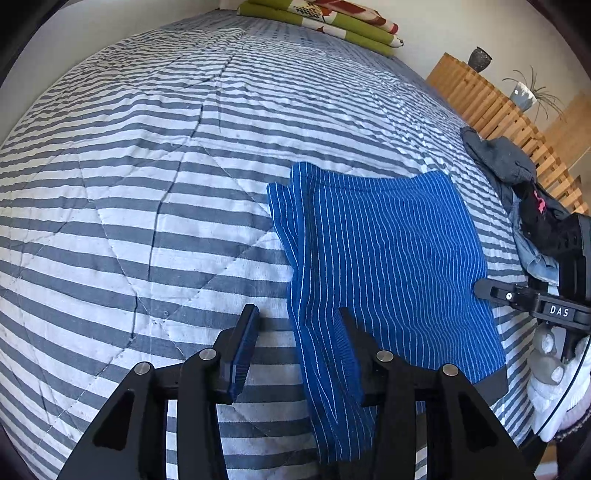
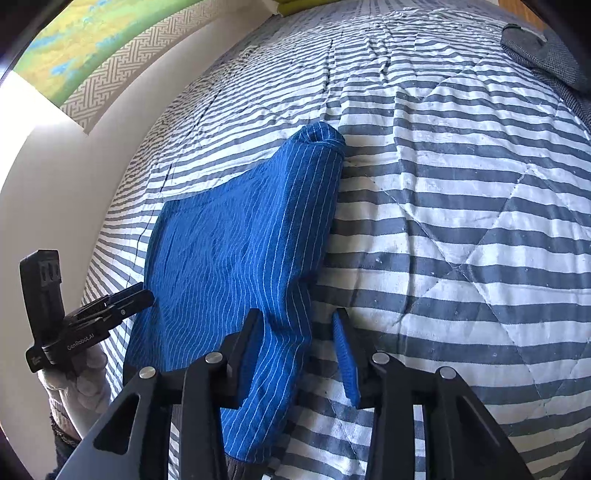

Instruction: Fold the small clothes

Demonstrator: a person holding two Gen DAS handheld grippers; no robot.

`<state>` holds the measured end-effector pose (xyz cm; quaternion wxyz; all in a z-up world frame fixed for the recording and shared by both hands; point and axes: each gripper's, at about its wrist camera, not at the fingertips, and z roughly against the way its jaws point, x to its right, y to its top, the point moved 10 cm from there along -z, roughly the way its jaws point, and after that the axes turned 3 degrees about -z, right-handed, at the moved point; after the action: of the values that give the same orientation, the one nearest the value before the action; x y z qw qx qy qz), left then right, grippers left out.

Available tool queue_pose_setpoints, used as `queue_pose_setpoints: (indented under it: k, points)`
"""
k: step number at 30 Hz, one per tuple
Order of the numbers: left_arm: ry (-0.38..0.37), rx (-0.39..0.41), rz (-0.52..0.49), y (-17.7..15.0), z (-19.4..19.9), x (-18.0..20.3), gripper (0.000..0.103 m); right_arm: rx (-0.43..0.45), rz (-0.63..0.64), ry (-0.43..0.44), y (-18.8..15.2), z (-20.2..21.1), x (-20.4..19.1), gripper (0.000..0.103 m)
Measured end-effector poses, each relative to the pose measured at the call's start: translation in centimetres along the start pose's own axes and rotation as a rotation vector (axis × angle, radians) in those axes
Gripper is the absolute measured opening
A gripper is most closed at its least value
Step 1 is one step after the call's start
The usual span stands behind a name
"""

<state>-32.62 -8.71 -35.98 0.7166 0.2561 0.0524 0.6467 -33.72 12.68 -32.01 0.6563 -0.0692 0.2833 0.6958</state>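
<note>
Left gripper point(image 1: 297, 325) low at frame bottom, fingers spread wide, straddling the edge of the blue striped garment point(image 1: 388, 258), gripping nothing; garment flat on the striped quilt point(image 1: 147, 184); right gripper point(image 2: 299, 328) likewise gaping over its opposite edge, holding nothing.

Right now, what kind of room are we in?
Most likely a bedroom. The blue pinstriped garment lies on a striped quilted bedspread, folded bedding sits at the far end, and a slatted wooden unit with vases stands alongside.
</note>
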Motion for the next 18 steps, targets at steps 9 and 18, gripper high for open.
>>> queue_pose_setpoints:
  k: [9, 18]
  points:
    - [-0.026, 0.017, 0.027, 0.3, -0.1, -0.5, 0.032, -0.008, -0.02, 0.034, -0.1, 0.2, 0.6, 0.035]
    - [0.022, 0.011, -0.074, 0.2, -0.7, 1.4, 0.008, -0.036, 0.015, 0.067, -0.3, -0.7, -0.5, 0.014]
